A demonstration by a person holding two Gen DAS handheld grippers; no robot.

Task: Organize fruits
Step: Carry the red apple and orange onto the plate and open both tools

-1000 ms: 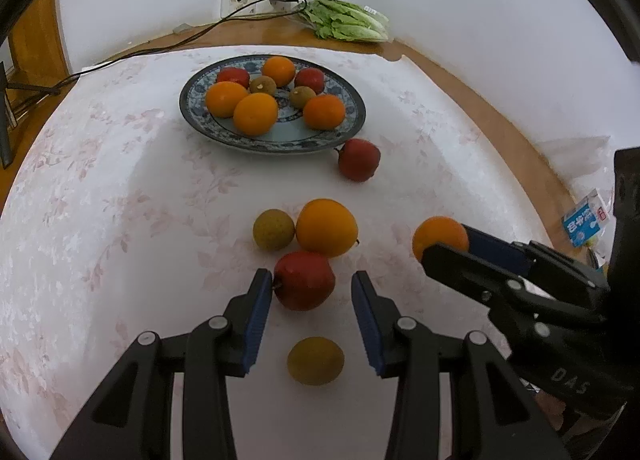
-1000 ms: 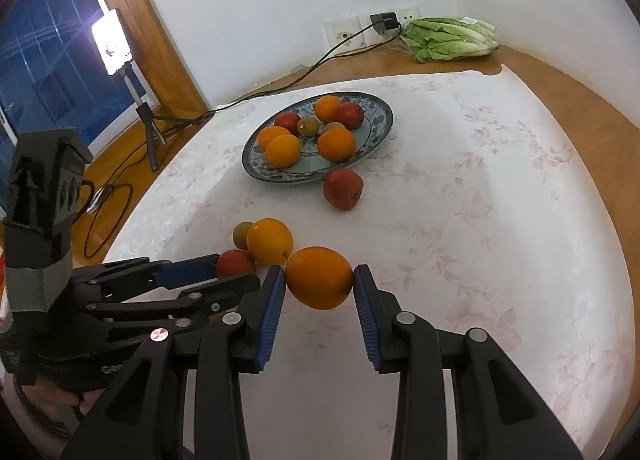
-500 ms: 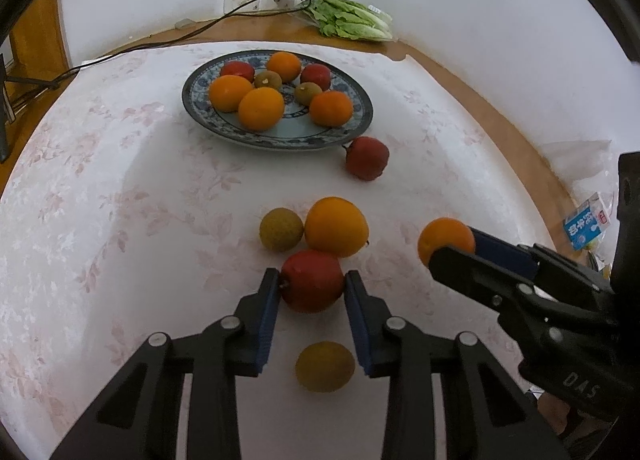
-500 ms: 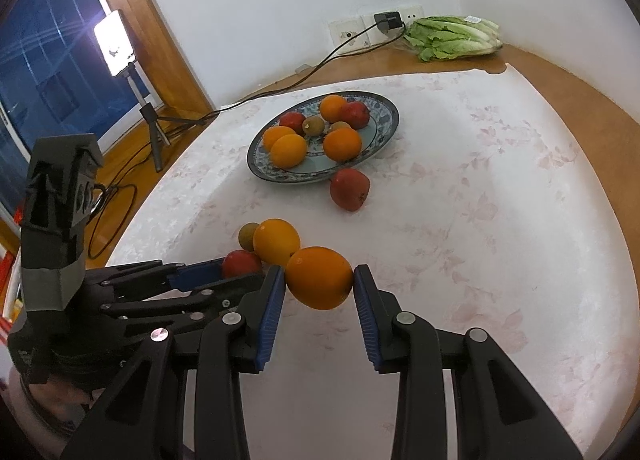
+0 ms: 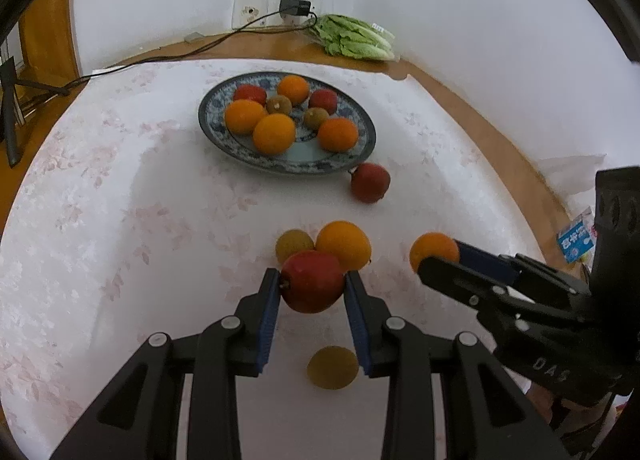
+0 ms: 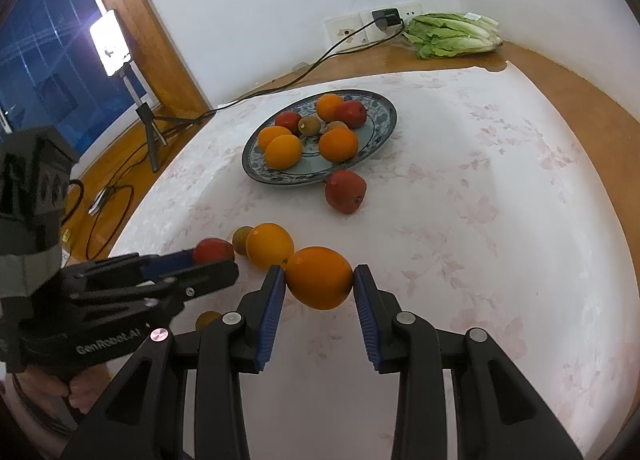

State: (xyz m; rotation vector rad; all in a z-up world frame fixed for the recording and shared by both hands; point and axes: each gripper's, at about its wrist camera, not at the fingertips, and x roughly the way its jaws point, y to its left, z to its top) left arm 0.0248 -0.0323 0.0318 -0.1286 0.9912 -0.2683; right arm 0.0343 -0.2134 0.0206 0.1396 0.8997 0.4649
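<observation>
Two grippers, each clamping one fruit.
Left gripper (image 5: 312,292) pinches a red apple (image 5: 312,286) between its pads; right gripper (image 6: 319,286) squeezes an orange (image 6: 319,277), both pointing toward the plate (image 5: 224,139).

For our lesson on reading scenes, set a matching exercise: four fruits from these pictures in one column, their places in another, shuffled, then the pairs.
1. round red apple
2. round orange
3. small yellow-green fruit
4. round red apple with stem

a. beside the blue patterned plate
b. in the right tongs
c. on the cloth below the left tongs
d. in the left tongs

Pairs: 1-d, 2-b, 3-c, 4-a
</observation>
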